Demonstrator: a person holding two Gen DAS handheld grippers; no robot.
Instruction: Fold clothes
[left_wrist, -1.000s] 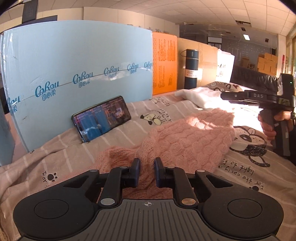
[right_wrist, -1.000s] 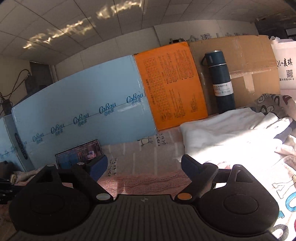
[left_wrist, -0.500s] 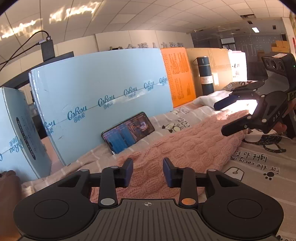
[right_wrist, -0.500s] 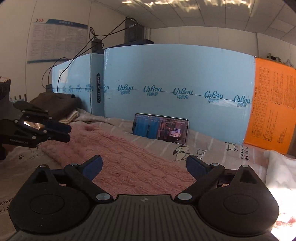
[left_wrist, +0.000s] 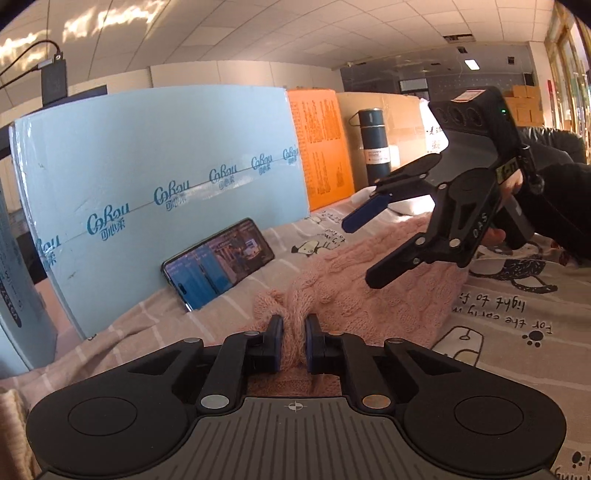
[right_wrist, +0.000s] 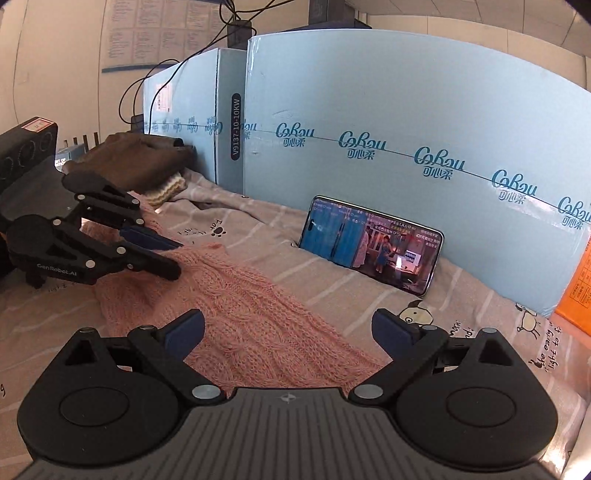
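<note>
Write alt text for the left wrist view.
The left gripper is shut on a bunched edge of a pink knit sweater lying on a striped bedsheet. The right gripper hangs open above the sweater; a phone leans against a blue box.

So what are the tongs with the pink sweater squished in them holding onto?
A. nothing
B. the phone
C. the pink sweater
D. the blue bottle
C: the left tongs are shut on a bunched edge of the pink sweater, while the right tongs stand wide open above it.
</note>
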